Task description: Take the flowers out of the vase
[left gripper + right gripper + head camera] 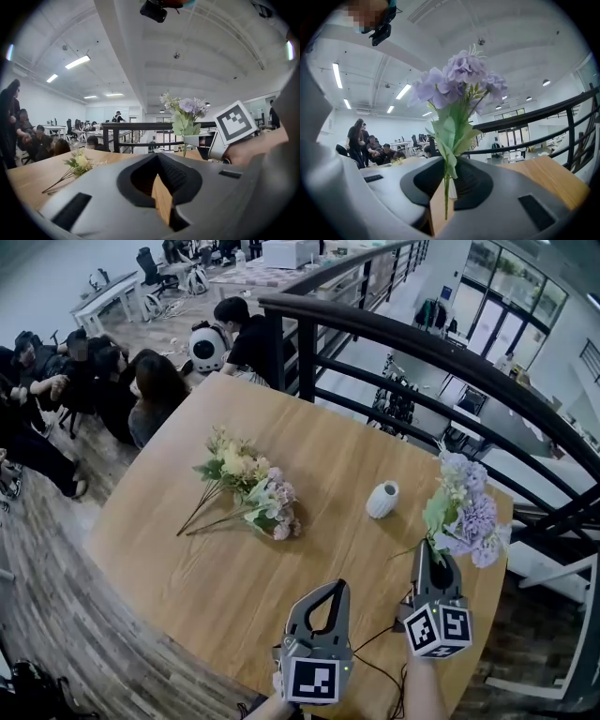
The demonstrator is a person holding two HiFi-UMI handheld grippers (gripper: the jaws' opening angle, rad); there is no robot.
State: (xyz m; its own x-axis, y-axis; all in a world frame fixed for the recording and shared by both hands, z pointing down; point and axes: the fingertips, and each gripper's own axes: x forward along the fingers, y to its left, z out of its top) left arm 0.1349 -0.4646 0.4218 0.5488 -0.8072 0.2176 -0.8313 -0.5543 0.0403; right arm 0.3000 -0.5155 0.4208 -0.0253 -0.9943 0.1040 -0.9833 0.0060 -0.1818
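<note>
Flower stem (446, 199) tight between right fingers (502, 210)

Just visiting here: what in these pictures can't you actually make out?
- Head view: the inside of the vase; its mouth is too small to see into.
- Head view: where the right gripper pinches the purple flowers; its own body covers the stem.
- Left gripper view: the other flower bunch, too small to count blooms.

Matt, warm wood grain on the table (281, 559), smooth white ceramic-looking glaze on the vase (382, 500), matt grey moulded plastic on the left gripper (330, 587) and right gripper (429, 554), soft cloth-like petals on the purple flowers (466, 510), dark semi-gloss metal on the railing (422, 343).
</note>
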